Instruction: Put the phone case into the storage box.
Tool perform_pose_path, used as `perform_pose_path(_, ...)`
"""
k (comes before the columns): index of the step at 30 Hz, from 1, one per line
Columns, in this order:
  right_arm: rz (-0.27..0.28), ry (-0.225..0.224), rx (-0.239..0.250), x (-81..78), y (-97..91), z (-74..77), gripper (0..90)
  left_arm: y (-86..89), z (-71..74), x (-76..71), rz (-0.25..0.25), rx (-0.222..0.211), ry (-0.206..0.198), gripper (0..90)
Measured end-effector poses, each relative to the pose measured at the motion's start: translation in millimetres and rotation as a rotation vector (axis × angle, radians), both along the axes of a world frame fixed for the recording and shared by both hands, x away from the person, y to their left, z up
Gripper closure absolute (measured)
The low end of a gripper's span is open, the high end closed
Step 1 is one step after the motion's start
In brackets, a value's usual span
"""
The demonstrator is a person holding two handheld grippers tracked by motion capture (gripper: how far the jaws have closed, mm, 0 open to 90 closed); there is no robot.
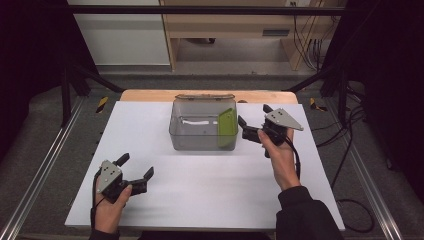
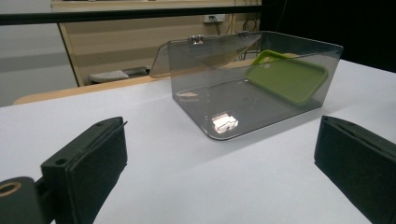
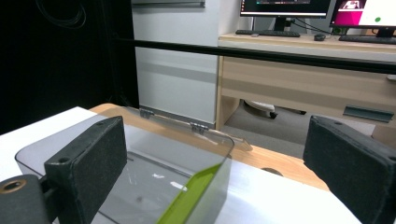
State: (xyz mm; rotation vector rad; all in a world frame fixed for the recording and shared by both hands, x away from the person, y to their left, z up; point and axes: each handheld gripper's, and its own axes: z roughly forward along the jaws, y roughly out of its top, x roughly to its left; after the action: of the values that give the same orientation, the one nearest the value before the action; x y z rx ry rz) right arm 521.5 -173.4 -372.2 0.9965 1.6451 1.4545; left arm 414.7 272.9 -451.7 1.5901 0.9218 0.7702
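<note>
Two tools are in use, both with jaws spread wide and gripping nothing. Right tool hovers just beside the right wall of the clear box, at about 3 o'clock from it; in the right gripper view its jaws straddle the near corner of that wall without touching. Left tool rests low over the desk at about 7 o'clock from the box, well apart from it and pointed toward it.

Green board stands on edge inside the box, leaning against the right wall (a handle slot appears at its far upper end, seen in the left gripper view). Hinged lid lies folded back at 12 o'clock.

Judgement: the step in hand is the right tool's work on the board. Recommended practice: come down from above, one jaw on each face of the board, clear of the box wall; close squarely on the upper edge. Left tool may steady the box at its near wall, since the box looks light and could slide.
</note>
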Motion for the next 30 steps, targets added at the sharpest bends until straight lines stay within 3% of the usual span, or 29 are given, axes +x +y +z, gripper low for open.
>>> perform_pose_path(10, 0.001, -0.003, 0.012, -13.4, -21.7, -0.1, 7.3, 15.4, -2.7, -14.0, 0.027, -0.009, 0.021, 2.4)
perform_pose_path(14, 0.014, -0.006, -0.008, -17.4, -26.6, -0.2, 5.4, 18.8, -2.3, -19.1, 0.028, -0.004, 0.013, 2.1)
perform_pose_path(19, 0.010, 0.001, -0.016, -21.7, -30.5, 1.2, 5.5, 23.9, -3.4, -15.7, 0.054, 0.003, 0.009, 2.1)
perform_pose_path(30, -0.007, 0.008, -0.024, -31.4, -42.4, -1.5, 5.4, 40.3, -4.4, -10.6, 0.092, -0.026, 0.015, 1.6)
